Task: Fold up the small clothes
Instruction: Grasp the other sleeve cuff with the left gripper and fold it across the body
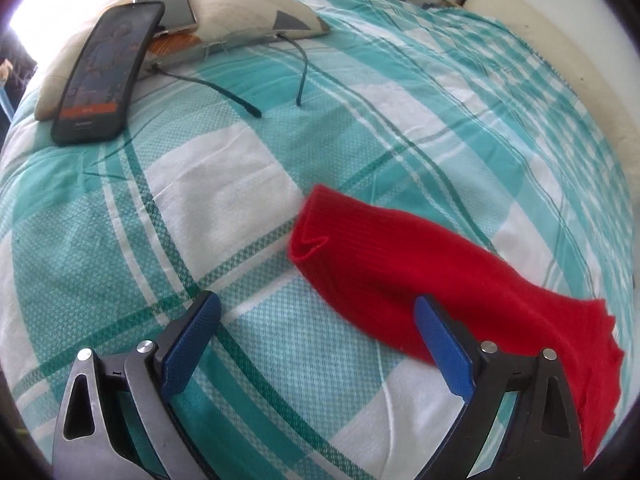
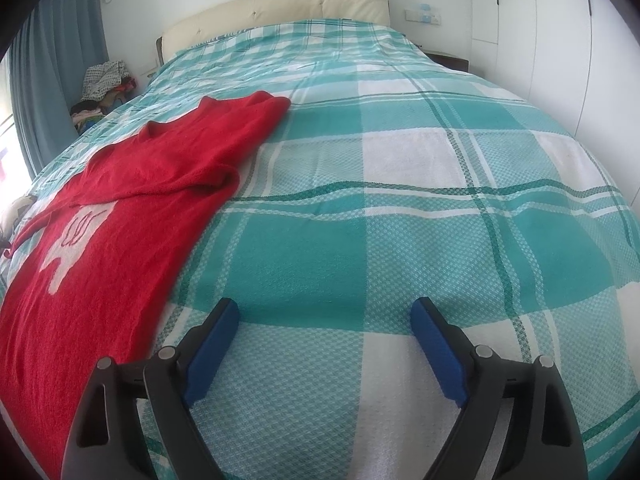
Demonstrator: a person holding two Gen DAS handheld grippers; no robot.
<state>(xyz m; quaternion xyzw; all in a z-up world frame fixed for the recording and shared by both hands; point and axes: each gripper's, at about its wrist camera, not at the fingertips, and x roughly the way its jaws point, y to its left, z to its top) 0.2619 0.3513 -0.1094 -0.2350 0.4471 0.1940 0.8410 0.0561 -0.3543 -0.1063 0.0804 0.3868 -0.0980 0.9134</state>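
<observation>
Both claws (image 1: 316, 308) (image 2: 326, 314) agape above bedspread (image 2: 400, 240).

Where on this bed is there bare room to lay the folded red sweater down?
The widest free patch is the plaid bedspread right of the red sweater, running up to the headboard. In the left view, bare cover lies between the sleeve and the glasses. It is crowded by the pillow, which carries the phones.

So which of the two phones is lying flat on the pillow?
The pale phone, farther back, lies flat on the pillow. The black phone in front leans off it, its lower end on the checked bedspread.
</observation>
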